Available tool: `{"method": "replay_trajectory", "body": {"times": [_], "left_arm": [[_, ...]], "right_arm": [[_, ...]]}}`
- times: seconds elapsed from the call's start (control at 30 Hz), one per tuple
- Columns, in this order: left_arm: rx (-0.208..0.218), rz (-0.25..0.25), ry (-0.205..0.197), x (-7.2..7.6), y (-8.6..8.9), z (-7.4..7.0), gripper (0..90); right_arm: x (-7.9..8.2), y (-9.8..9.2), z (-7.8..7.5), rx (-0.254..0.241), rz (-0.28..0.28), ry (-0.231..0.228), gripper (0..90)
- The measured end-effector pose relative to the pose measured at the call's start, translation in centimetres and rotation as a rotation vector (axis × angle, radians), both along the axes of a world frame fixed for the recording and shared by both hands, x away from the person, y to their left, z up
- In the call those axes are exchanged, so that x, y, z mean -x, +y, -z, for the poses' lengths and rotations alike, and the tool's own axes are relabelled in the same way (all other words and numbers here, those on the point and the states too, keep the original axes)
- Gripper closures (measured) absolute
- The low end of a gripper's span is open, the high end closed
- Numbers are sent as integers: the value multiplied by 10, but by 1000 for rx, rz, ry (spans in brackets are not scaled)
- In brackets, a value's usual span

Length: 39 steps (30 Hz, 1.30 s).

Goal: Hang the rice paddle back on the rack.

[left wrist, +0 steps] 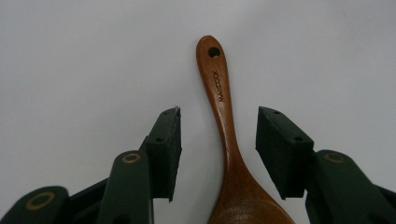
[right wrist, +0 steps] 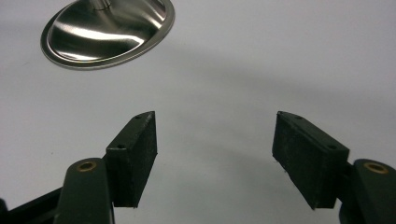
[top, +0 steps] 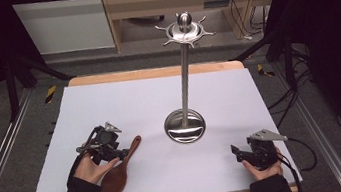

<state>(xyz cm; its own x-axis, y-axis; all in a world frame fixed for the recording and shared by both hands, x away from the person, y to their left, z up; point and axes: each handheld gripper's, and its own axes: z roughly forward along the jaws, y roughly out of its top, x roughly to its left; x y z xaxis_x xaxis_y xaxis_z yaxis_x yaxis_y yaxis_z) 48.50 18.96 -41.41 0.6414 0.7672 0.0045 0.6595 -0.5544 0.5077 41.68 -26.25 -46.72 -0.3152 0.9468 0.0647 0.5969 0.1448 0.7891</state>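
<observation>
High view: we hold the left gripper over the spoon, which lies flat on the table left of the stand. Its fingers gape astride the handle without touching it, so we judge nothing grasped yet. Right of the stand, our right gripper waits, spread and empty.
</observation>
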Motion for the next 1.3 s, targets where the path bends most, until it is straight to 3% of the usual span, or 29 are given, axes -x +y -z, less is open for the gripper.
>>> {"method": "replay_trajectory", "body": {"times": [0.8, 1.3], "left_arm": [[-48, 44, 110, -9, -11, 23, 641], [-79, 35, 158, -12, -16, 30, 716]], "right_arm": [[0, 2, 0, -8, -19, 17, 338], [0, 2, 0, -7, -17, 18, 349]]}}
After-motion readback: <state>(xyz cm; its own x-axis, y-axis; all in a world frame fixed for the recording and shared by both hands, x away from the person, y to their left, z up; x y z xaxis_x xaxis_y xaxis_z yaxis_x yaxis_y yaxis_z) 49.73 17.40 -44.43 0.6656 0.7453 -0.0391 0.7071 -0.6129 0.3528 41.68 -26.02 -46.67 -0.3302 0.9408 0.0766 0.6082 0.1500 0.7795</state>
